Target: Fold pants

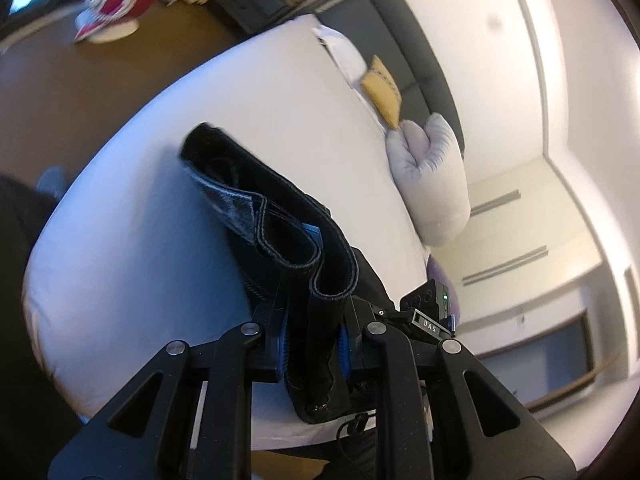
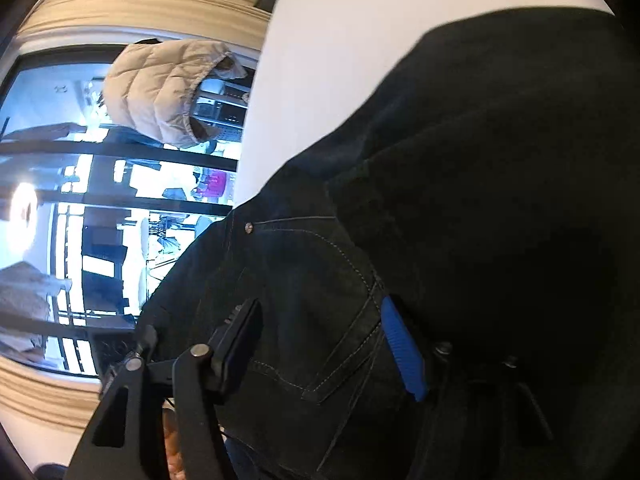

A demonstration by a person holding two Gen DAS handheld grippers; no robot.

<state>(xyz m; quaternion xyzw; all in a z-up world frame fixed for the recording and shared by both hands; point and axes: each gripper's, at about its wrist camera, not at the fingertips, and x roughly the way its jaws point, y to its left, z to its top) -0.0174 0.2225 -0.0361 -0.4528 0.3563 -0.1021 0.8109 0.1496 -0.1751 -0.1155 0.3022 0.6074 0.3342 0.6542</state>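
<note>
Black jeans [image 1: 280, 216] lifted off white bed [image 1: 160, 160].
Left gripper [image 1: 314, 344] clenched on waistband; right gripper [image 2: 320, 344] jaws spread, denim between, grip unclear.

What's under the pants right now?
The white bed lies under the black pants. The left gripper clamps their waistband. What the pants cover on the bed is hidden.

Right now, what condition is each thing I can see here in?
Pants: black, bunched, one edge lifted off the bed.
Left gripper: shut on the pants.
Right gripper: open, pants fabric between its fingers.
Bed: white cover, smooth.
Grey pillow: upright at the bed's edge.
</note>
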